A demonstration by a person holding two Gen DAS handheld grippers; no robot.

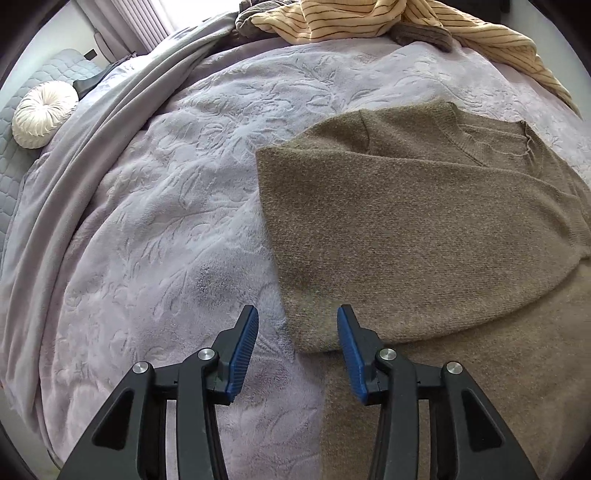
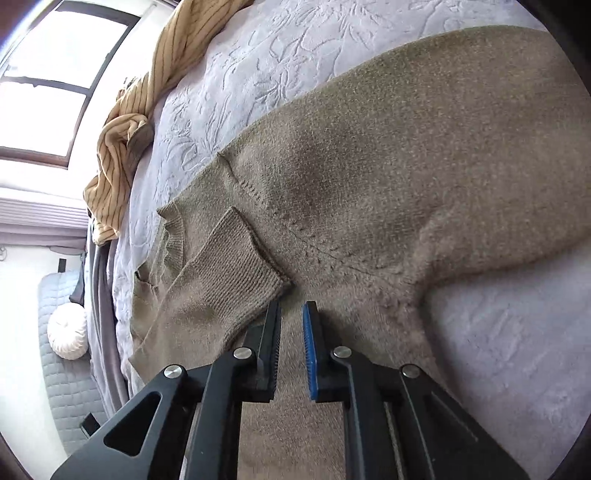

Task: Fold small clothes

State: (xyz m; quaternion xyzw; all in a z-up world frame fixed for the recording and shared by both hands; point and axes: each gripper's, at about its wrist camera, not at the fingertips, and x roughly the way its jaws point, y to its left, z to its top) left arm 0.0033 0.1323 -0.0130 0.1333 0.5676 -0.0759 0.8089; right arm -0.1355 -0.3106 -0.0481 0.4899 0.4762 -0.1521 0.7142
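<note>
A brown knit sweater (image 1: pixel 424 221) lies flat on the bed, one side folded over its body, neckline at the far end. My left gripper (image 1: pixel 297 328) is open and empty, just above the sweater's near left corner. In the right wrist view the same sweater (image 2: pixel 388 166) fills the frame, with a ribbed sleeve cuff (image 2: pixel 236 258) folded across the chest. My right gripper (image 2: pixel 291 317) hovers over the sweater right beside the cuff, jaws a narrow gap apart with nothing between them.
A lilac embossed bedspread (image 1: pixel 166 203) covers the bed. A yellow striped garment (image 1: pixel 369 18) and a dark knit piece (image 1: pixel 424 35) lie at the far end; the striped garment (image 2: pixel 122 147) shows by the window. A round white cushion (image 1: pixel 40 114) sits at far left.
</note>
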